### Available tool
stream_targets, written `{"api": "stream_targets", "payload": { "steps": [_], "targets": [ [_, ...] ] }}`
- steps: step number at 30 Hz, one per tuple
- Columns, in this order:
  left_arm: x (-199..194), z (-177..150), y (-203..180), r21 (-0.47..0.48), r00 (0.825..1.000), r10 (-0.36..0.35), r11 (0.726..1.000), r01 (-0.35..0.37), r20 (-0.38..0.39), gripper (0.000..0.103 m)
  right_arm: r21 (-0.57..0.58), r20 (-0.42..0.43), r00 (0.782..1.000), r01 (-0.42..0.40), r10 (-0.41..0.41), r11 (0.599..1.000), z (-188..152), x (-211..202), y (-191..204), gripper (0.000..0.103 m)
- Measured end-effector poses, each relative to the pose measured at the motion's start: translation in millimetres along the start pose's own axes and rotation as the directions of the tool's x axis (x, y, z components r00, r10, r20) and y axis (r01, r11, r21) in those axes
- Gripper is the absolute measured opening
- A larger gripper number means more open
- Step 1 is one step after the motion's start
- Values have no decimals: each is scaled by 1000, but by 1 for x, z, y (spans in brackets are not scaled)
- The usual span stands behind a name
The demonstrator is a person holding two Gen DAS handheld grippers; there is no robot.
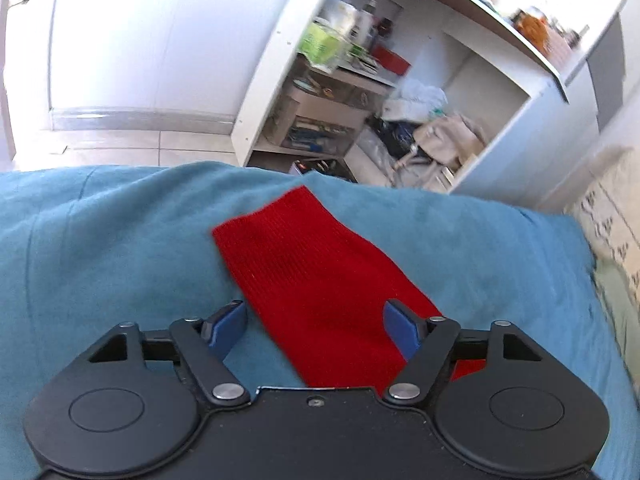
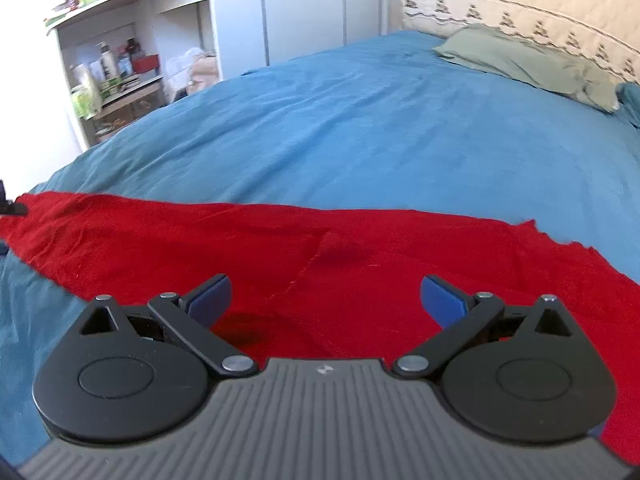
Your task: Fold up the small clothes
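Grippers first: left gripper (image 1: 316, 328) is hovering at lower centre of its frame, fingers spread wide, gripping nothing. Right gripper (image 2: 325, 302) is likewise gaping, released, low in its view. Red cloth (image 1: 316, 292) is lying flat on the blue bedspread (image 1: 100, 240), running from bottom centre toward mid-frame, under both grippers. Farther off, a white shelf unit (image 1: 400, 92) is standing cluttered, upper right.

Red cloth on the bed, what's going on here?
A person holds two tools over a long red knit cloth lying flat on a blue bedspread. The left tool is open over one end of it, the right tool open above its middle. Neither grips it, and no fold is visible yet.
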State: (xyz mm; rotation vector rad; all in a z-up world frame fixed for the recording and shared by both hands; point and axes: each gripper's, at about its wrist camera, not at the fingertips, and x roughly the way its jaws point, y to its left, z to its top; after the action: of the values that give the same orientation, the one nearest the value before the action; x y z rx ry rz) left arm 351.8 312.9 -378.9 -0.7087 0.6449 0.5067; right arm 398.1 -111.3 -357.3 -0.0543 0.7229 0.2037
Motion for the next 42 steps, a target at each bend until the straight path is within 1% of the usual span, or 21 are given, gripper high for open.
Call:
{"api": "stream_targets", "payload": {
  "steps": [2,5,7,8,10,12,14,16,17,21,24,26,28,29,31,33,34,36,38,40,42],
  "targets": [
    [4,1,0,0,1000,8,1000,-8,19,76,-11,-7,1000,-9,8,1000,-2,5,3,103],
    [10,4,-5,29,998,45,999,-46,46,66,-36,-13,1000,-1,0,999,-7,12,3,103],
    [11,6,-4,19,996,72,997,-73,56,50,-33,-18,1000,12,-12,999,-10,18,1,103],
    [13,8,-3,4,995,86,996,-87,56,46,-23,-21,1000,17,-17,1000,-10,20,-1,103],
    [13,11,2,-37,992,111,993,-109,58,23,-3,-26,999,27,-27,1000,-11,24,-5,103],
    [13,14,5,-69,990,128,990,-124,60,6,11,-22,999,34,-34,999,-11,25,-9,103],
    [14,15,5,-87,990,126,989,-120,61,5,18,-18,999,39,-38,999,-11,26,-11,103],
    [11,15,-3,-67,990,126,990,-121,69,4,20,-13,999,46,-45,999,-11,25,-14,103],
    [8,15,-9,-53,992,106,993,-102,75,4,22,-12,999,49,-49,999,-11,25,-16,103],
    [-11,7,-55,68,996,-2,998,-4,94,4,60,-14,997,75,-74,995,-14,24,-29,103],
    [-31,-13,-105,201,990,-120,974,104,70,4,105,-9,995,96,-95,990,-14,16,-44,103],
    [-46,-34,-143,284,979,-202,940,186,26,4,127,-6,995,103,-103,987,-13,9,-53,103],
    [-60,-59,-181,357,958,-286,891,280,-36,4,134,3,993,113,-115,984,-12,-3,-65,103],
    [-69,-74,-201,387,942,-328,861,330,-75,4,135,8,992,123,-126,983,-11,-9,-71,103],
    [-84,-103,-236,434,900,-406,790,433,-160,4,137,16,989,147,-150,980,-10,-22,-85,103],
    [-97,-135,-268,454,848,-467,717,529,-251,4,146,15,982,182,-186,972,-11,-36,-101,103],
    [-103,-154,-282,459,817,-491,675,577,-303,4,156,8,979,200,-204,967,-14,-43,-111,103],
    [-109,-191,-304,476,766,-507,600,643,-396,4,169,-10,973,230,-232,958,-22,-56,-129,103],
    [-112,-231,-322,495,723,-494,527,690,-482,4,179,-32,963,267,-266,947,-35,-71,-148,103],
    [-111,-269,-332,513,699,-458,476,714,-549,4,192,-56,954,299,-294,935,-49,-83,-165,103],
    [-104,-300,-337,541,699,-409,446,714,-586,4,221,-84,946,324,-313,920,-65,-94,-183,103]
  ]
}}
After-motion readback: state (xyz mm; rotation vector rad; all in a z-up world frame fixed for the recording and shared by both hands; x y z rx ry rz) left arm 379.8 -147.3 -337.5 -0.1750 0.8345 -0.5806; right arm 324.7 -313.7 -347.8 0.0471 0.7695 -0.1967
